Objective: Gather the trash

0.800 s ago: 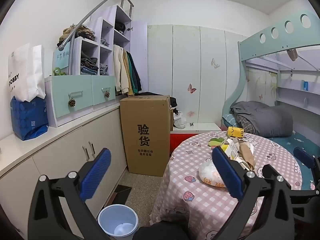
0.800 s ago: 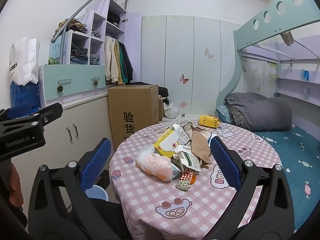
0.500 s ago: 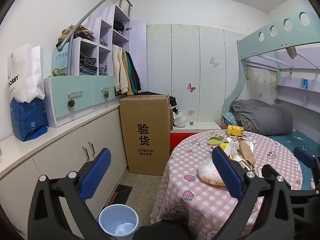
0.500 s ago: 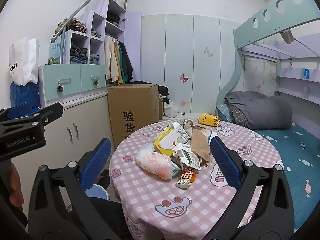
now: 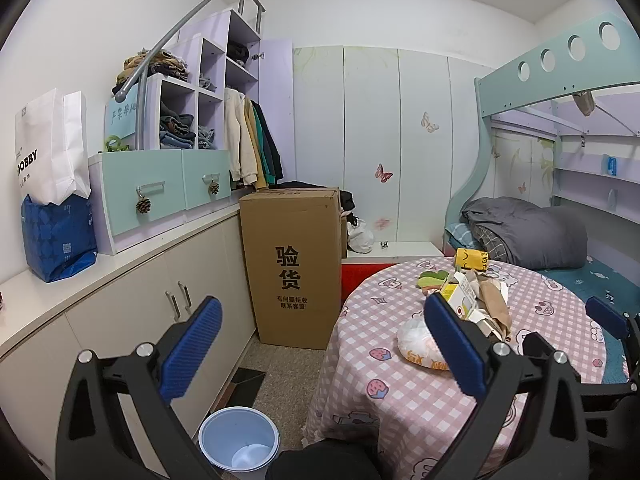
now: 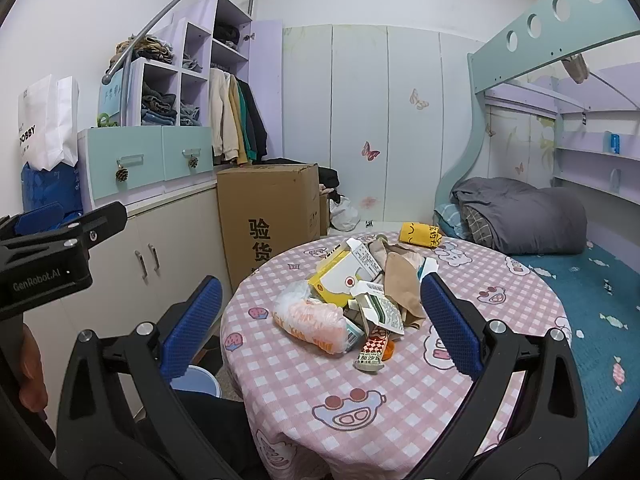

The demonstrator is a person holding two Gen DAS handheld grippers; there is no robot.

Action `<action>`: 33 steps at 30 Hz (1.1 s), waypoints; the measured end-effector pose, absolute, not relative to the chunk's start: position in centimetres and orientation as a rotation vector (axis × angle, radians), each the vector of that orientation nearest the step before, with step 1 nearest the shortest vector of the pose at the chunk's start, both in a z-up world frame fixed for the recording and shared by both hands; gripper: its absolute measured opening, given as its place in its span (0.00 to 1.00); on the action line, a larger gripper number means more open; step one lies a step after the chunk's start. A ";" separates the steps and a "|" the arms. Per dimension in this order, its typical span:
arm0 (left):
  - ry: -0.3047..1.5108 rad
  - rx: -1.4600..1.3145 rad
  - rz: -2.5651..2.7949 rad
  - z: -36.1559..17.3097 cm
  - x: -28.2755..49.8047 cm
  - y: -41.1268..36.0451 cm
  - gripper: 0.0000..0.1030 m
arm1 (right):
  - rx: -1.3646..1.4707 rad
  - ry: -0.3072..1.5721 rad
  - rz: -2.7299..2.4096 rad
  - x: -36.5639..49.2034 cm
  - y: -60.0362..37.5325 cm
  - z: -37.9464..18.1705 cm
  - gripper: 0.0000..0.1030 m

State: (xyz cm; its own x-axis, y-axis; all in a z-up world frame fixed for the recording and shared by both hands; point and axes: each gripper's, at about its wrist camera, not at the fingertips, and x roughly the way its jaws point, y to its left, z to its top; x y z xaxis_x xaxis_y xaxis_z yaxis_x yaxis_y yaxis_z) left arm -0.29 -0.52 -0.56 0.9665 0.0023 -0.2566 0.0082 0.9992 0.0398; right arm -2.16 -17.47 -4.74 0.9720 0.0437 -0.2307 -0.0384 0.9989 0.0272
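We have the trash (image 6: 352, 304) heaped in the middle of the round table (image 6: 400, 400), ahead of and a little below our right gripper (image 6: 320, 320). Seen from that gripper, the heap sits right between the two blue fingers (image 6: 448, 320), though still well beyond their tips. The heap runs roughly from the near left, where the plastic bag (image 6: 312, 320) lies, to the far right, where a yellow pack (image 6: 418, 234) sits apart from the rest.

Our left gripper (image 5: 320, 344) looks past the table's left edge: from it the heap lies off to the right, partly hidden behind its right finger. The bin (image 5: 239, 444) stands on the floor below it, just beside the table. So the right hand is the nearer one for the trash, and the left hand for the bin.

Both grippers stand spread as wide as they go, and neither has hold of anything.

Against the earlier frames, little differs: in the right view the heap sits a touch lower and nearer, and in the left view the room has slid slightly. From these wide lenses we cannot say for sure whether that is an approach or mere hand sway.
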 end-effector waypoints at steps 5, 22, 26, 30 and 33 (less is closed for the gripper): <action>0.260 0.041 -0.004 -0.5 -0.3 -0.5 0.96 | 0.024 0.235 0.041 -2.1 -17.5 -4.7 0.94; 0.262 0.048 -0.001 -0.2 -0.1 -0.3 0.96 | 0.031 0.249 0.045 -1.9 -17.4 -5.0 0.94; 0.262 0.049 0.000 -0.2 -0.1 -0.3 0.96 | 0.031 0.250 0.048 -2.1 -17.2 -5.1 0.94; 0.263 0.051 0.001 -0.2 -0.1 -0.3 0.96 | 0.032 0.251 0.050 -2.1 -17.2 -5.0 0.94; 0.265 0.054 0.003 -0.1 -0.2 -0.2 0.96 | 0.031 0.251 0.052 -2.2 -17.1 -5.1 0.94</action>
